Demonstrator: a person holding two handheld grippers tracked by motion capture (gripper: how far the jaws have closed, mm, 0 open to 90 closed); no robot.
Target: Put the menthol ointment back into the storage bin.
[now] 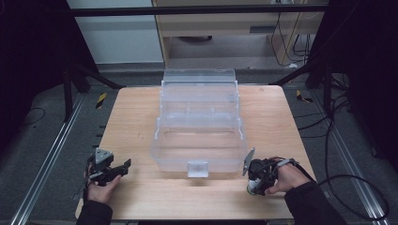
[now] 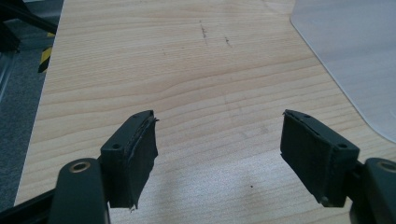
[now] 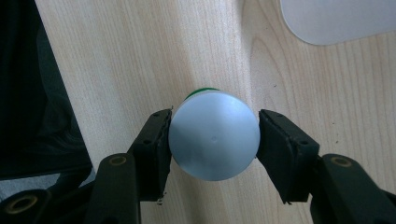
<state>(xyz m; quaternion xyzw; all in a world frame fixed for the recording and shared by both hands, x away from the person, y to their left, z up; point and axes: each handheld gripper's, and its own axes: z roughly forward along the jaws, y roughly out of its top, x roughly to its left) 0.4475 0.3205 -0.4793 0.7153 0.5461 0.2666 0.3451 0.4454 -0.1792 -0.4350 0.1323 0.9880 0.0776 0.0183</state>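
Two hand-held grippers sit over the near edge of the light wooden table (image 1: 141, 131), one toward each near corner. The left gripper (image 2: 219, 140) has its black jaws spread wide with nothing between them, hovering over bare wood close to the table's left edge. The right gripper (image 3: 212, 137) is clamped on a small round container with a pale grey cap and a green rim (image 3: 214, 135); its pads (image 3: 156, 140) press against both sides of the cap. A large clear plastic tiered storage box (image 1: 199, 122) stands open at the table's middle, reaching the far edge, its front latch facing the near edge between the grippers.
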